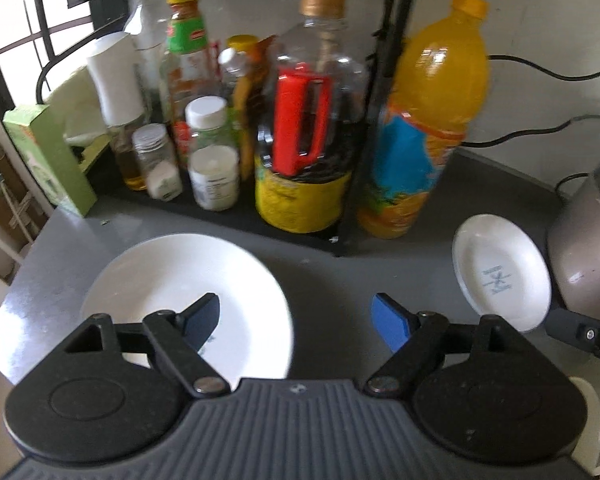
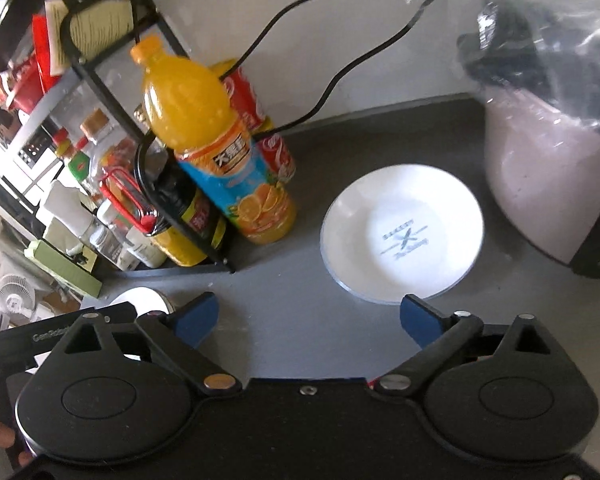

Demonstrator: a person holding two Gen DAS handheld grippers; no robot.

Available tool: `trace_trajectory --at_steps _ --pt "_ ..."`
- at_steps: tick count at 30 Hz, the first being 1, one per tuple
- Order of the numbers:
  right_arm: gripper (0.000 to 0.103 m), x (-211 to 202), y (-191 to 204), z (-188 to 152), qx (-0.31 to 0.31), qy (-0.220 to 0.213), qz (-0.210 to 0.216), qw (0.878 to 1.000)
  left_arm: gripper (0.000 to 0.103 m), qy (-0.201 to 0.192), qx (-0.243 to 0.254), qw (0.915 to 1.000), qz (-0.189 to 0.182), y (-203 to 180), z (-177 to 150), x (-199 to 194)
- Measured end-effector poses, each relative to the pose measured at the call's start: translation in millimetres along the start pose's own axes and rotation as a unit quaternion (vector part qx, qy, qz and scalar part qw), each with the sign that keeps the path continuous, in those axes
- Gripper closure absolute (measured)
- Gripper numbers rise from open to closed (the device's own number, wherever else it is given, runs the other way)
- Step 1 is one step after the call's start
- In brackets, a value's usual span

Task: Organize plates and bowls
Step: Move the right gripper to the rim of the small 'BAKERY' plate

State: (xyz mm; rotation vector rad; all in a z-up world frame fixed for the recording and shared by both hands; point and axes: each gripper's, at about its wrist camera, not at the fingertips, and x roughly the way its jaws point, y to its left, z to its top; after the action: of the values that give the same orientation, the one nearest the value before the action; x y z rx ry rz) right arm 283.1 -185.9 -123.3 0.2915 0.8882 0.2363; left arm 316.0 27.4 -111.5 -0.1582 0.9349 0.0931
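Note:
A large white plate (image 1: 172,280) lies on the grey counter at the left in the left wrist view; a sliver of it shows in the right wrist view (image 2: 144,298). My left gripper (image 1: 296,320) is open and empty, its left finger over the plate's right part. A small stack of white plates with a blue logo (image 2: 402,232) lies further right, also in the left wrist view (image 1: 500,272). My right gripper (image 2: 306,320) is open and empty, just in front of this stack.
A black rack (image 1: 300,236) full of bottles and jars stands at the back, with an orange juice bottle (image 1: 424,120) (image 2: 216,152) beside it. A pink-grey appliance (image 2: 548,184) stands at the right. Cables run along the wall. A green box (image 1: 48,156) stands at the left.

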Motion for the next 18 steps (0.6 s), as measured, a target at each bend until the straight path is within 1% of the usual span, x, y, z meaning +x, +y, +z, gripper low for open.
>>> trace_trajectory --at_steps 5,10,18 --pt "0.003 -14.4 -17.3 0.7 0.008 -0.018 -0.002 1.0 0.021 -0.001 0.001 1.0 -0.006 -22.6 -0.3 2.2" --pt "0.002 -24.9 -35.7 1.7 0.008 -0.033 -0.016 0.999 0.021 -0.018 0.02 0.9996 -0.007 -46.7 -2.2 1.8" --pt "0.0 -30.5 -58.8 2.1 0.018 -0.04 -0.028 0.999 0.021 -0.003 0.027 0.999 -0.035 -74.5 -0.5 10.4"
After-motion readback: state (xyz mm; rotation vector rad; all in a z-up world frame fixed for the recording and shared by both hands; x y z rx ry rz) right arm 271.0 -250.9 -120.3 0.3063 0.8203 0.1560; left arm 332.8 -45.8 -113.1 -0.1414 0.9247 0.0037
